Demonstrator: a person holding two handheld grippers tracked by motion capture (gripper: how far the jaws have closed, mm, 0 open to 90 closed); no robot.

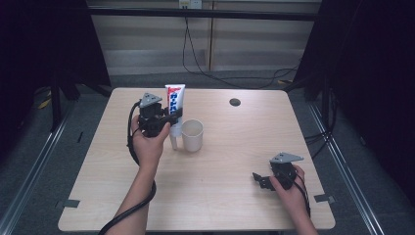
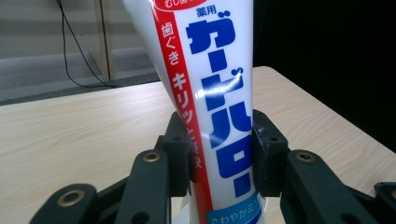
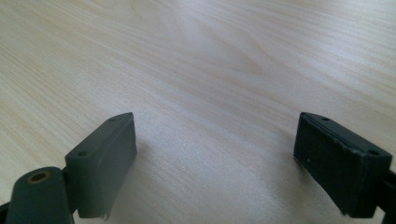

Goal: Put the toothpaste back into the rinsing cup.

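A white toothpaste tube [image 1: 174, 105] with red and blue Japanese lettering stands upright, cap down, above the table. My left gripper [image 1: 172, 117] is shut on its lower half; in the left gripper view the tube [image 2: 215, 107] is pinched between both black pads [image 2: 178, 154]. Just right of the tube stands a cream cup [image 1: 192, 134], open side up. My right gripper [image 1: 259, 180] rests low near the table's front right, open, with bare wood between its pads [image 3: 109, 158].
The light wooden table [image 1: 230, 156] has a dark round hole [image 1: 235, 102] at the back right. Black cables [image 1: 195, 58] hang from the wall behind it. Metal rails [image 1: 34, 166] run along the floor on both sides.
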